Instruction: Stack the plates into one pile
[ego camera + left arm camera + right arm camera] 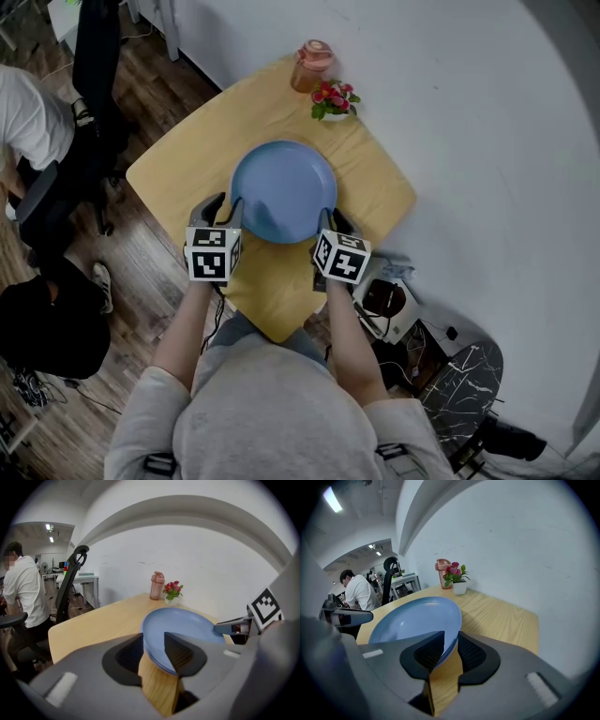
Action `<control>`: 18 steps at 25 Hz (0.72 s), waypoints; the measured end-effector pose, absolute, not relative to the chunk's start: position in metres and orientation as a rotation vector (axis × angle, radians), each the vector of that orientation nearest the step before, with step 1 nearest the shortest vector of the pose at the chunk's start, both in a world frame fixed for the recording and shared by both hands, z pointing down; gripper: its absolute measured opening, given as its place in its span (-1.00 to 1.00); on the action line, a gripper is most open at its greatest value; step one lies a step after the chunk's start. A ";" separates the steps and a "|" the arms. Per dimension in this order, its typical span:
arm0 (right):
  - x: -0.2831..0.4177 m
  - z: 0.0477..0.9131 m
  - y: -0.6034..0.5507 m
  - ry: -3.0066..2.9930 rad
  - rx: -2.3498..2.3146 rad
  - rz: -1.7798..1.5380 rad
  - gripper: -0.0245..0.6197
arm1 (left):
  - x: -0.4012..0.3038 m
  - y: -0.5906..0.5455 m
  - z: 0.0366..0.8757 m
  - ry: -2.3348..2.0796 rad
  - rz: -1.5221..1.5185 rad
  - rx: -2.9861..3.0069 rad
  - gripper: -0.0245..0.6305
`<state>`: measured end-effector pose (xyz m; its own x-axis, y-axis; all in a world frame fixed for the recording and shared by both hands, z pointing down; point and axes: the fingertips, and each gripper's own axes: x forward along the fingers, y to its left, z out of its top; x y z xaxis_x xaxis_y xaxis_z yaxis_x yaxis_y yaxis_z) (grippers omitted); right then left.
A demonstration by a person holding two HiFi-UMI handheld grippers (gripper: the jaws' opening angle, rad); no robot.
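**Blue plates piled mid-table, a gripper on each side**

The blue plates (281, 187) sit nested in one pile at about the middle of the wooden table (178, 164), flat on the top.

The left gripper (223, 211) meets the pile's rim on the side toward the table's left corner. In the left gripper view its jaws stand apart, and the rim passes between them with one finger (180, 651) lying over the plate face and no squeeze showing.

The right gripper (330, 220) is at the opposite rim, toward the right corner. Its jaws are drawn in close and pinch the rim, one finger (429, 653) above and one below.

At the far corner, well apart from the pile, a pink bottle (311, 64) stands just beside a small pot of red flowers (335, 100).
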<state>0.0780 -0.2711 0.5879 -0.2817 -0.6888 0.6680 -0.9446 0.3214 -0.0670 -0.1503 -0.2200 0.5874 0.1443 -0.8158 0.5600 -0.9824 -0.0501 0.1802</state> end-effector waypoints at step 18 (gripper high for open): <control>0.057 0.469 -0.239 -2.477 1.279 0.315 -0.91 | -0.152 -0.166 0.460 -2.083 0.143 1.939 -0.74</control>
